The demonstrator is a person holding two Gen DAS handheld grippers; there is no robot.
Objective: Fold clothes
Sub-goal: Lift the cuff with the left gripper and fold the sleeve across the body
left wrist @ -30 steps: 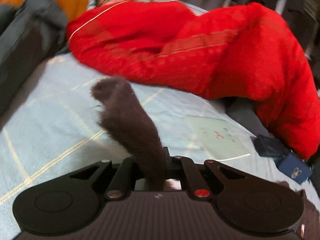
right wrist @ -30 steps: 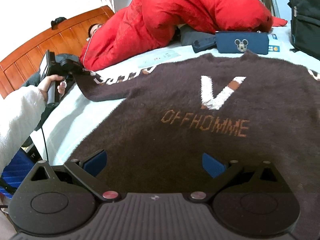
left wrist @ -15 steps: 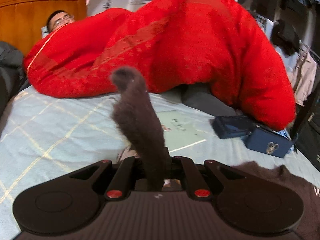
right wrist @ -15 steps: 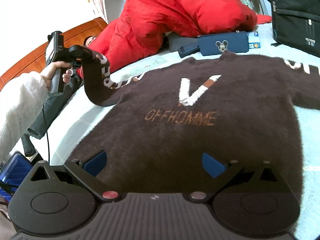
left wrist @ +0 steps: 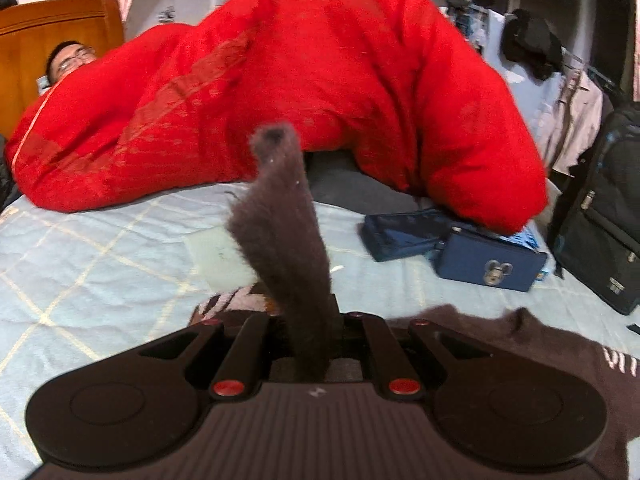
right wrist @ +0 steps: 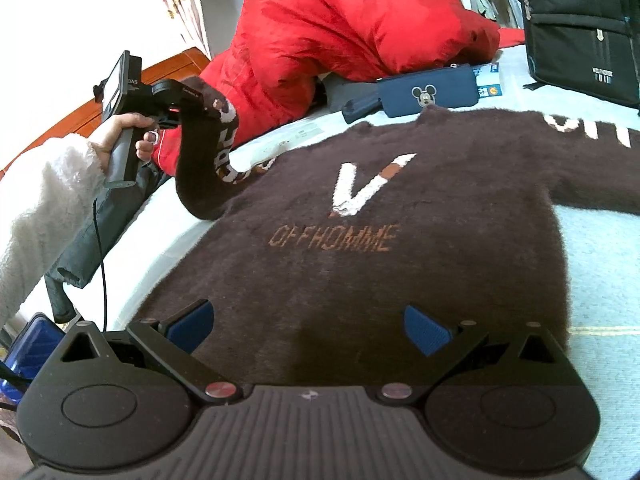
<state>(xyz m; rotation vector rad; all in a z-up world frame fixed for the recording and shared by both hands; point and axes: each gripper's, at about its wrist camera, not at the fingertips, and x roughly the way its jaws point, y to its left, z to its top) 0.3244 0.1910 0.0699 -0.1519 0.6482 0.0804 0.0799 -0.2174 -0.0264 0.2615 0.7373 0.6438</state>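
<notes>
A dark brown fuzzy sweater [right wrist: 380, 248] with a white V and the word OFFHOMME lies flat on the pale blue bed sheet [right wrist: 600, 280]. Its left sleeve [right wrist: 208, 160] is lifted off the bed in an arc. My left gripper [left wrist: 312, 344] is shut on that sleeve's cuff [left wrist: 288, 232], which sticks up between the fingers in the left wrist view. The same gripper [right wrist: 180, 100] shows at upper left in the right wrist view, held by a hand in a white fluffy sleeve. My right gripper [right wrist: 308, 328] hovers open over the sweater's lower hem, blue pads [right wrist: 426, 330] wide apart.
A person lies under a red quilt [left wrist: 320, 100] across the far side of the bed. A navy pouch [right wrist: 428, 94] with a mouse emblem sits above the sweater's collar. A black bag [right wrist: 580, 28] stands at far right. A wooden headboard [left wrist: 48, 40] and dark clothing [right wrist: 100, 232] are on the left.
The left gripper has raised the sleeve cuff higher and carried it rightward toward the sweater body. The right gripper stays open over the hem, drawn back slightly.
</notes>
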